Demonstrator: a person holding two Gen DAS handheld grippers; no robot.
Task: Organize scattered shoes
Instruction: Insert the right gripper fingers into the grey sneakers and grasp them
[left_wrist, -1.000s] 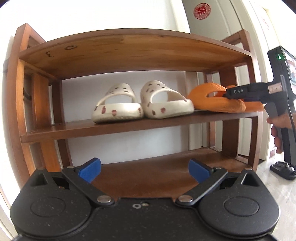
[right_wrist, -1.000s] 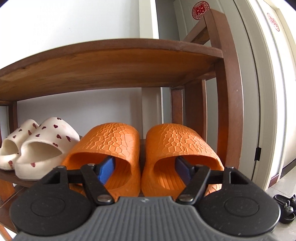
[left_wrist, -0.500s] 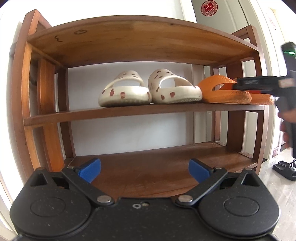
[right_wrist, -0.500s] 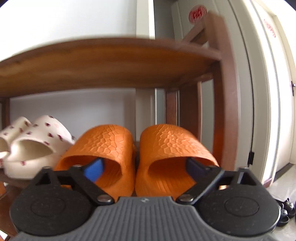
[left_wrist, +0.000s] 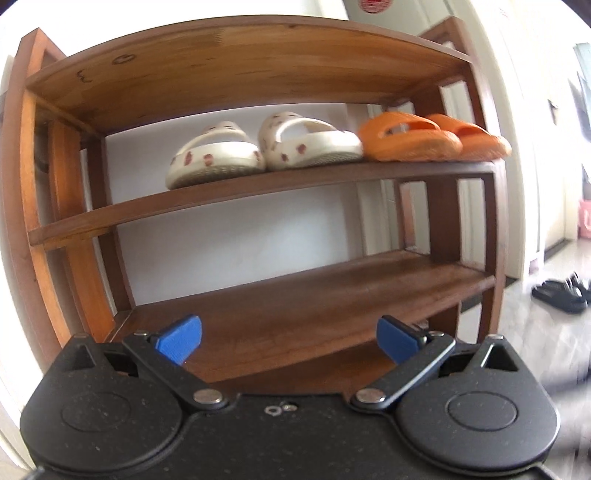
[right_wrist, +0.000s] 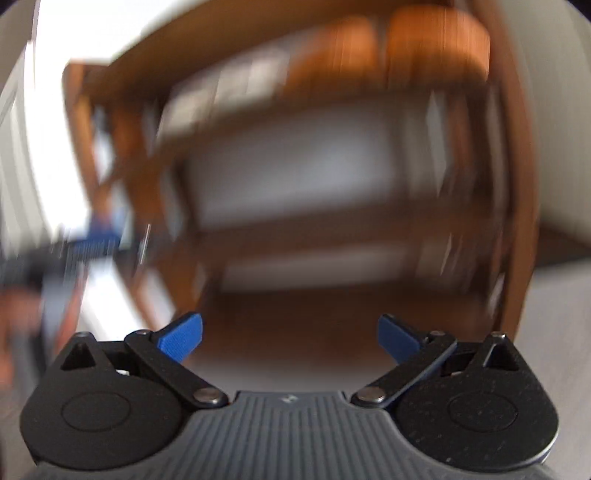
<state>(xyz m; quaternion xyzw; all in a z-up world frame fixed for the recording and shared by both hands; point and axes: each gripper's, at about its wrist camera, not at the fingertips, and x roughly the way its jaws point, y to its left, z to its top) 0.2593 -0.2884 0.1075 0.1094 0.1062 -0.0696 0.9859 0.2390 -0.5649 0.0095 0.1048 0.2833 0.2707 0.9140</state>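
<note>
Orange slippers (left_wrist: 432, 136) beside cream spotted slippers (left_wrist: 266, 151) on wooden rack (left_wrist: 258, 188) middle shelf; left gripper (left_wrist: 290, 338) fingers wide, empty; right gripper (right_wrist: 290, 334) fingers opening, nothing between.

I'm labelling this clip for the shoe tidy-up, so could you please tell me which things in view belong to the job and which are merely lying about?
Part of the job:
- orange slippers, on the middle shelf
- cream spotted slippers, beside them
- black sandals, on the floor
- wooden shoe rack
- left gripper, open
- right gripper, jaws opening, nothing between them

Just lying about:
- red door sticker
- pink item, blurred
</note>
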